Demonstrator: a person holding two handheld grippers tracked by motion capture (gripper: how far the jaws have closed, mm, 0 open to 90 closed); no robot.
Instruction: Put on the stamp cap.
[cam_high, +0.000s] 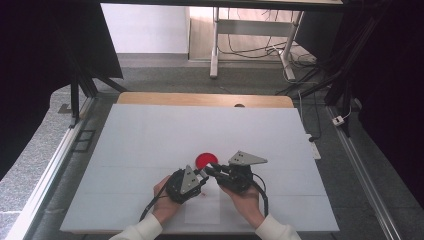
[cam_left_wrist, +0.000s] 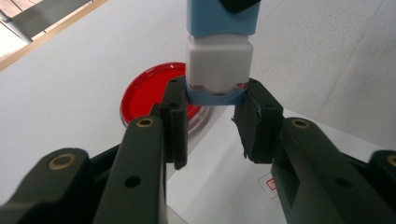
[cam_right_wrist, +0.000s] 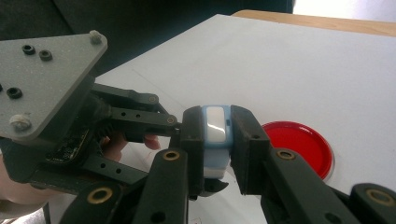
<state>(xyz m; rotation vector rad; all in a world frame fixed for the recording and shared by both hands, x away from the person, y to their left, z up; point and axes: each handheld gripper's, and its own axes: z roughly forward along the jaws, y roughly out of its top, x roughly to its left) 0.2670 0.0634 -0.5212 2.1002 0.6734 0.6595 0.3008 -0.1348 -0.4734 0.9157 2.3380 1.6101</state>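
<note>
Stamp (cam_left_wrist: 219, 60) — blue-and-white, squarish, rounded corners

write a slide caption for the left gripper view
Left gripper clamps the blue end of a blue and white block above a red dish on the white table.

Count: two grippers, left gripper (cam_high: 202, 173) and right gripper (cam_high: 209, 170), one per hand, both clamped on one blue-and-white stamp (cam_left_wrist: 219, 51), the single item held between them. One red dish (cam_high: 206, 160) on one white table (cam_high: 150, 135), plus one sheet of paper (cam_left_wrist: 224, 186) under the grippers with one small red mark (cam_left_wrist: 268, 183) on it.
</note>
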